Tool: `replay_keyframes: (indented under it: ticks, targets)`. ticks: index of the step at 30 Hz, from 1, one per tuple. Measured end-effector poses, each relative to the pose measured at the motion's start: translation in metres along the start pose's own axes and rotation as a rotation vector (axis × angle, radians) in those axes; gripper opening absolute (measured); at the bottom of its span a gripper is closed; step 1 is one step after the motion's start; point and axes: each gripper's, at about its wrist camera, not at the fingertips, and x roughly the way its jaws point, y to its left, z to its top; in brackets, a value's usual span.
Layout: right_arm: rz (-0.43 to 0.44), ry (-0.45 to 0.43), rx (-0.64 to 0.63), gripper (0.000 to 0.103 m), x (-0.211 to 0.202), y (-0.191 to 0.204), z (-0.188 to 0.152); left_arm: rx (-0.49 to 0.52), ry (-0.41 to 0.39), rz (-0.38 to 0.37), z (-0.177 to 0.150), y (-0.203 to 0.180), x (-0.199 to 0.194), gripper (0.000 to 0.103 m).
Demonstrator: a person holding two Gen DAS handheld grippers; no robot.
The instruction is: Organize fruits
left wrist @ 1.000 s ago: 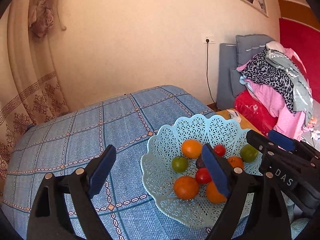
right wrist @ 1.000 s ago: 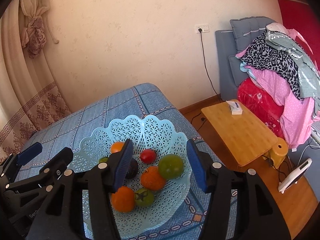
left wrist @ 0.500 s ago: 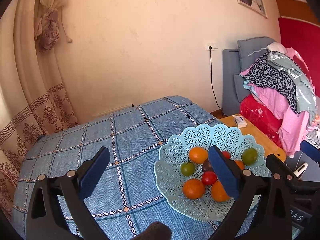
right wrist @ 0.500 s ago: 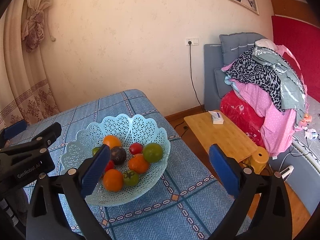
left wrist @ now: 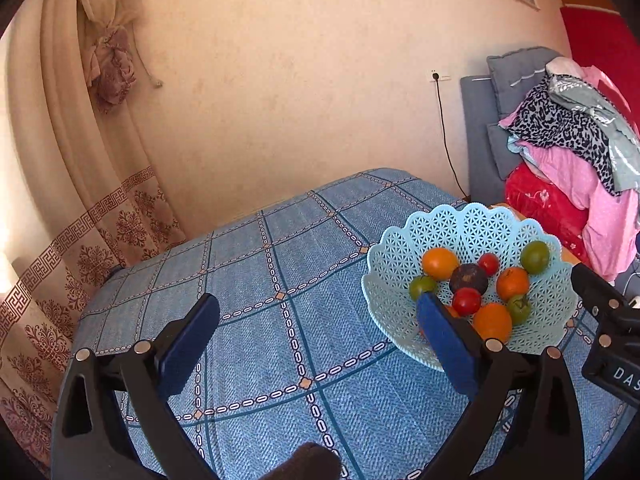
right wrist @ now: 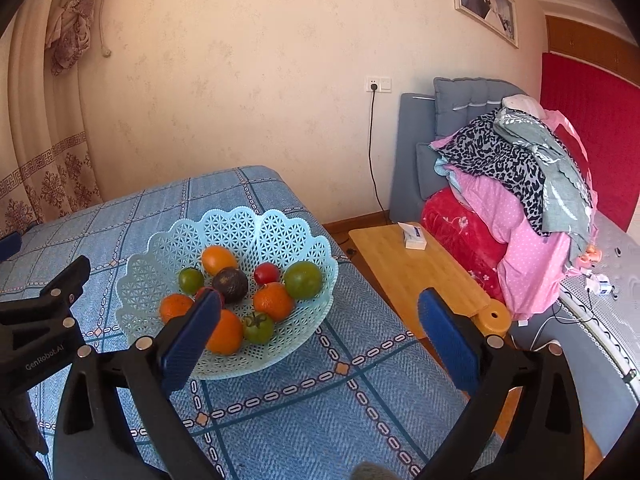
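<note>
left gripper (left wrist: 316, 340) + right gripper (right wrist: 320, 336): jaws just opened wide, empty, now farther back | fruits all in basket (right wrist: 168, 248) | looks finished

fruits (right wrist: 240, 292) in basket (right wrist: 280, 236) on desk (right wrist: 320, 400), low table (right wrist: 400, 272) right of it, laundry pile (right wrist: 520, 184) further right.

1. Pale blue plastic basket (right wrist: 276, 228) with openwork lattice walls.
2. Woven blue tablecloth (right wrist: 320, 412), matt and coarse-textured.
3. Smooth wooden side table (right wrist: 404, 276).
4. Glossy red tomato (right wrist: 267, 273); dull, dark avocado (right wrist: 230, 284).
</note>
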Motion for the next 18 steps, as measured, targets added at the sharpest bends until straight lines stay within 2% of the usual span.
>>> replay_keyframes:
  ticks: [11, 18]
  targets:
    - [-0.058, -0.022, -0.053, 0.1, -0.006, 0.011, -0.005, 0.03, 0.019, 0.009, -0.017, -0.005, 0.001, 0.098]
    - [-0.061, -0.01, -0.055, 0.1, -0.003, 0.012, -0.007, 0.058, 0.032, 0.014, -0.02, -0.013, 0.007, 0.098]
